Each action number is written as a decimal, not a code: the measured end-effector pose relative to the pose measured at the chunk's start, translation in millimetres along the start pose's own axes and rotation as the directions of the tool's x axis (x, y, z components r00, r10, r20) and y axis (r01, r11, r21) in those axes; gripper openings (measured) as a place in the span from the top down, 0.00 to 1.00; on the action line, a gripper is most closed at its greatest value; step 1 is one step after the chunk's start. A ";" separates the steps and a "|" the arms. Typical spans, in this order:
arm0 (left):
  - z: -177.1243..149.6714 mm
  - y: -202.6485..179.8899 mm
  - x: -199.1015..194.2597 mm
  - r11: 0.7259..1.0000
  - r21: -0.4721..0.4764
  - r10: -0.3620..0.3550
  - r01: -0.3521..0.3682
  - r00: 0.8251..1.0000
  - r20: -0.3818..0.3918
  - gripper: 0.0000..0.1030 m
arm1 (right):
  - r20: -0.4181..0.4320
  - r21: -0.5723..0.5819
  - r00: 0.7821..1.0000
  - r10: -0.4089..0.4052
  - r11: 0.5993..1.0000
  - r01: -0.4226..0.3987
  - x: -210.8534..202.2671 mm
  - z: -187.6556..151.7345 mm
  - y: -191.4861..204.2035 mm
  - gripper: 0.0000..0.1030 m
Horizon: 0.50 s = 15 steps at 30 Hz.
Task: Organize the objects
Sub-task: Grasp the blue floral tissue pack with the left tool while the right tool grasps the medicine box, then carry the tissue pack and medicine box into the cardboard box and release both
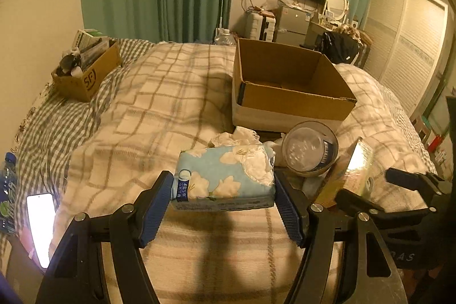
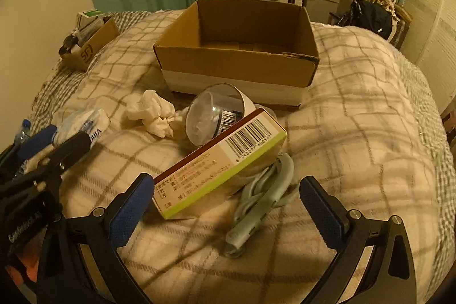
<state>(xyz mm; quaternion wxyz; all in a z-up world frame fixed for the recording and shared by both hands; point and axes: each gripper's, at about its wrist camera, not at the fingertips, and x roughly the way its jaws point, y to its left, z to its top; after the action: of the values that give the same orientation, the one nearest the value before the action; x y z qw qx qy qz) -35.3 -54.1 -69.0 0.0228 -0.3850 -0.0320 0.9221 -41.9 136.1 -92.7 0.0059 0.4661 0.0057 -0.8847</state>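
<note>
Progress: early stage. The large cardboard box [image 2: 236, 47], standing on the bed [image 2: 356, 133] toward its far edge, shows only bare floor in both views; nothing appears to have been stowed in it.

Left gripper [image 1: 223, 207]: jaws closed against the two ends of the blue floral tissue pack [image 1: 225, 178]. Whether the pack is lifted clear of the blanket cannot be told.

Right gripper [image 2: 226, 207]: jaws wide, holding nothing. Its left pad stands just beside the near end of the barcoded carton [image 2: 219, 161]; the grey cable [image 2: 262, 195] lies between the jaws.

Outstanding, all loose on the blanket in front of the large box: the carton, the cable, the clear round tub [image 2: 216, 116] lying on its side against the carton, and the crumpled tissue [image 2: 154, 116].

Clearance: the box's near wall stands directly beyond the clutter, and the tub and crumpled tissue lie between the pack and that wall, so the pack would probably need lifting over them. The two grippers work close together. The bed's right side has open blanket. A smaller filled box [image 1: 85, 70] sits near the far left corner; a lit phone [image 1: 41, 227] lies at the near left edge.
</note>
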 end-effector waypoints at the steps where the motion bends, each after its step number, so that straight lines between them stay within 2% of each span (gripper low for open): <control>1: 0.6 2.3 -1.9 1.000 0.000 0.006 -0.006 1.000 0.008 0.31 | 0.003 0.002 1.000 -0.013 1.000 0.013 -2.4 -0.8 -0.1 0.01; 3: 2.3 8.6 -4.7 1.000 -0.006 0.020 -0.020 1.000 0.021 0.31 | -0.010 0.013 1.000 -0.013 1.000 0.014 -7.0 -2.9 -1.3 0.01; 7: 7.0 23.2 -5.2 0.999 -0.043 0.034 -0.033 0.999 0.027 0.31 | -0.030 0.039 0.998 0.052 0.998 -0.050 -10.7 -1.3 4.0 0.01; 10: 6.2 29.1 -2.0 0.998 -0.060 0.016 -0.015 1.000 0.018 0.31 | -0.049 0.016 0.999 0.006 1.000 -0.005 1.7 1.4 12.9 0.01; 12: 3.4 28.8 -1.5 0.999 -0.049 0.013 -0.012 1.000 0.017 0.31 | -0.094 0.030 0.995 -0.044 0.998 0.047 16.9 -0.6 11.1 0.02; 13: 2.3 28.3 -1.8 0.999 -0.045 0.010 -0.009 1.000 0.018 0.31 | -0.108 0.038 0.993 -0.054 0.998 0.058 19.0 -2.7 8.8 0.06; 15: 0.1 26.9 -1.6 0.999 -0.035 0.003 -0.003 1.000 0.017 0.31 | -0.094 0.068 0.994 -0.052 0.996 0.058 13.4 -5.4 -0.4 0.07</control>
<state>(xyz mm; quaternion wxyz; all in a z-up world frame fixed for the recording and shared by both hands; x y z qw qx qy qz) -34.7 -81.0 -69.8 0.0145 -0.3777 -0.0477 0.9246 -45.0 136.5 -106.8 -0.0353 0.5061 -0.0125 -0.8617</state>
